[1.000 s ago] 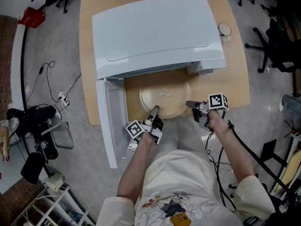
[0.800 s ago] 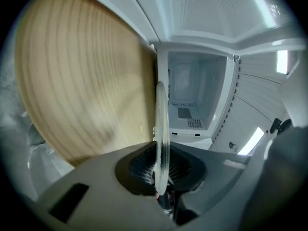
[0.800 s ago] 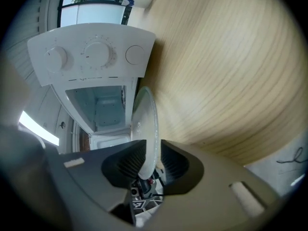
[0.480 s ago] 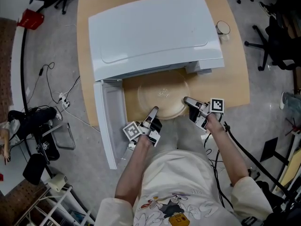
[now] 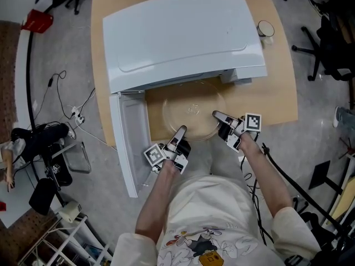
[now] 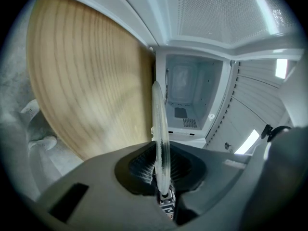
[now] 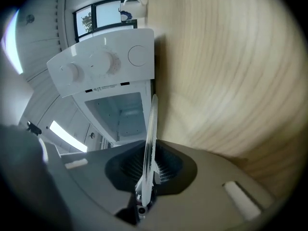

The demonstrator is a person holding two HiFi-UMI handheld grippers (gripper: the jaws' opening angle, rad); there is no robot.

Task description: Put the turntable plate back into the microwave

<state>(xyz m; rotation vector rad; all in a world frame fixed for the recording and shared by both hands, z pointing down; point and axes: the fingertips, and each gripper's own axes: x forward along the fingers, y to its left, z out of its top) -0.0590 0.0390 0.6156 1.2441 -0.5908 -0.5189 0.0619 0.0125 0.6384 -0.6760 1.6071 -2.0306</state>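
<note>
Observed: the round clear glass turntable plate [image 5: 191, 112] lies level over the light wooden table [image 5: 272, 96], outside the white microwave [image 5: 177, 35], whose open cavity stands at its 12 o'clock. The microwave's white door [image 5: 130, 143] hangs open at the plate's 9 o'clock. My left gripper [image 5: 182, 131] takes the rim at 7 o'clock, with the jaws clamped on the glass edge. My right gripper [image 5: 216, 115] takes the rim at about 3 o'clock. Its jaws have just been closing, and their pads now pinch the plate edge between them.
</note>
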